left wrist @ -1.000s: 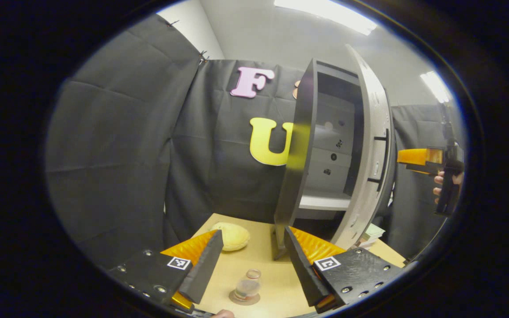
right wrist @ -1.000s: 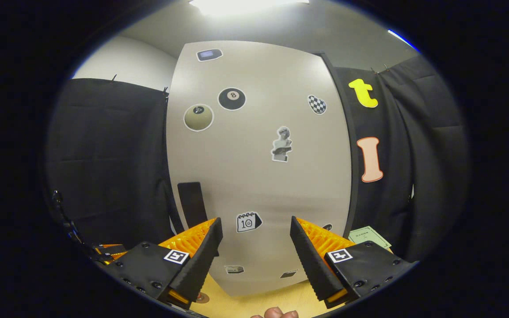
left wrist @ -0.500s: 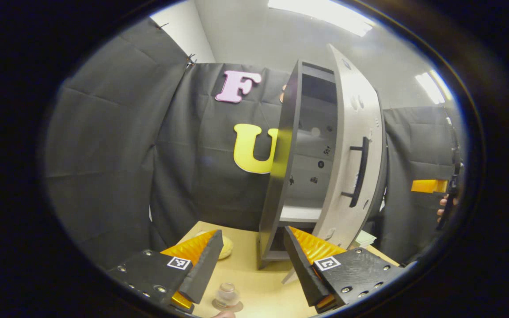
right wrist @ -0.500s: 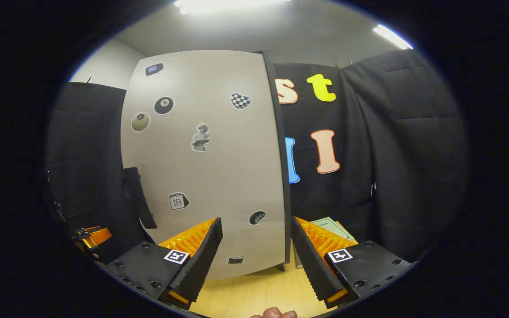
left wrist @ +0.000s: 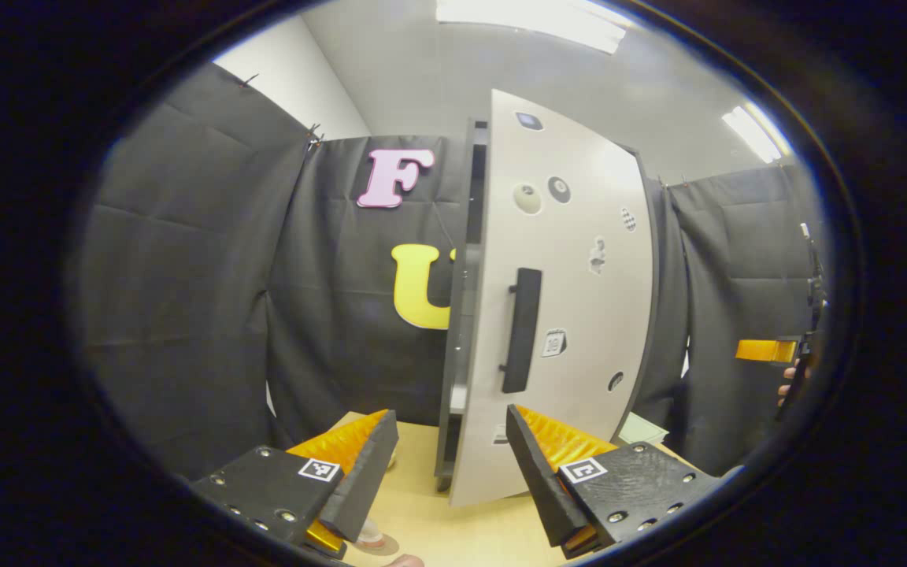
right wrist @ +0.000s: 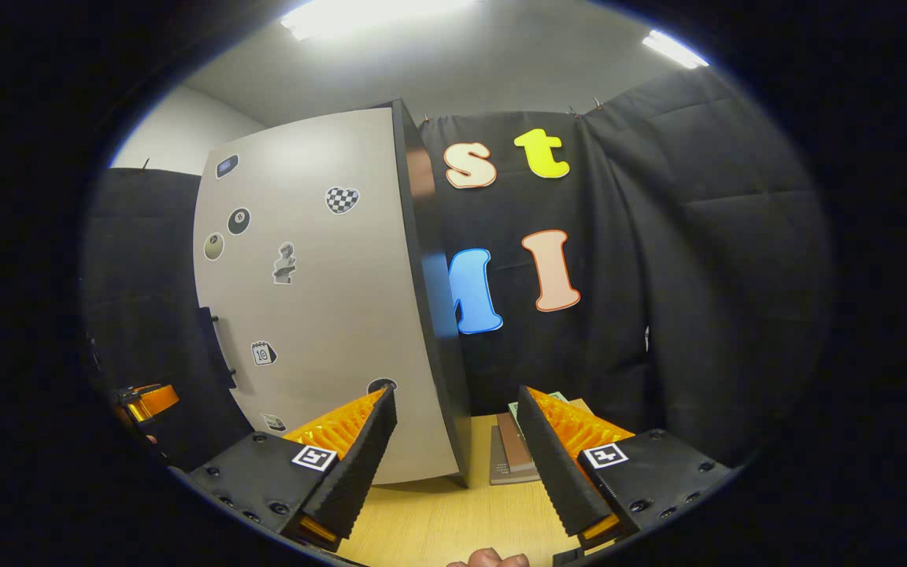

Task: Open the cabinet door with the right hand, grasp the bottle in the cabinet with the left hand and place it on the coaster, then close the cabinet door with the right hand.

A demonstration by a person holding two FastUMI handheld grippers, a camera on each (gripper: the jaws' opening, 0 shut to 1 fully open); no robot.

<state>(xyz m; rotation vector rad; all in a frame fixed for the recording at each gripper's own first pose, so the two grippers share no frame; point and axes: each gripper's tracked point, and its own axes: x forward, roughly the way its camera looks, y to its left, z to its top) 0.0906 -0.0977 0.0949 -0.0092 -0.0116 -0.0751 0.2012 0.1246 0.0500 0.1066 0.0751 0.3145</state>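
Observation:
The cabinet (left wrist: 453,331) stands on the wooden table, and its grey stickered door (left wrist: 571,315) is almost shut. A narrow gap remains on the side of the black handle (left wrist: 522,329). In the right gripper view the door (right wrist: 312,315) meets the cabinet's dark side (right wrist: 434,315). The small clear bottle (left wrist: 370,534) stands on the brown coaster (left wrist: 384,545) at the bottom edge, half hidden by my left finger. My left gripper (left wrist: 449,465) is open and holds nothing. My right gripper (right wrist: 457,449) is open too, away from the door, and is seen far right (left wrist: 768,350) in a hand.
A stack of books and a green paper (right wrist: 515,449) lie on the table (right wrist: 430,535) right of the cabinet. Black cloth walls close in the booth behind and on both sides. The left gripper (right wrist: 145,398) shows at the far left of the right gripper view.
The door has swung from wide open to almost shut. My right gripper has drawn back and turned right, off the door. The bottle has slid to the bottom edge of the left gripper view.

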